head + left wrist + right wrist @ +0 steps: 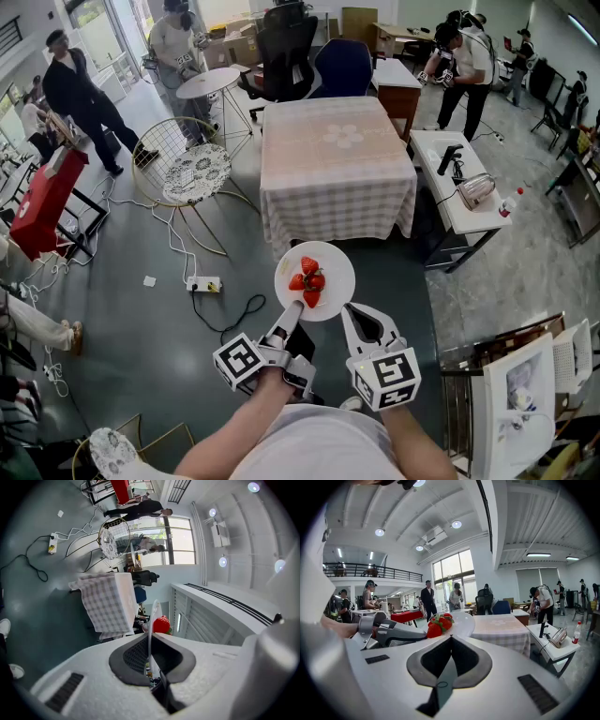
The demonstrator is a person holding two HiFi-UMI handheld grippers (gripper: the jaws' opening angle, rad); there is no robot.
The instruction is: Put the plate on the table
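Note:
A white plate (330, 272) with red strawberries (308, 279) hangs above the grey floor, just short of the table with the checked cloth (337, 159). My left gripper (294, 309) is shut on the plate's near rim; in the left gripper view the plate (151, 630) stands edge-on between the jaws, with a strawberry (161, 624) behind it. My right gripper (350, 310) sits by the plate's lower right rim, jaws shut with nothing seen between them. In the right gripper view the plate (464, 621) and strawberries (439, 624) lie just past the tips, the table (501, 629) beyond.
A wire chair (187, 169) stands left of the table, with a power strip (204, 284) and cables on the floor. A white side table (459, 187) with tools is at the right. Office chairs (342, 66) stand behind the table. Several people are around the room.

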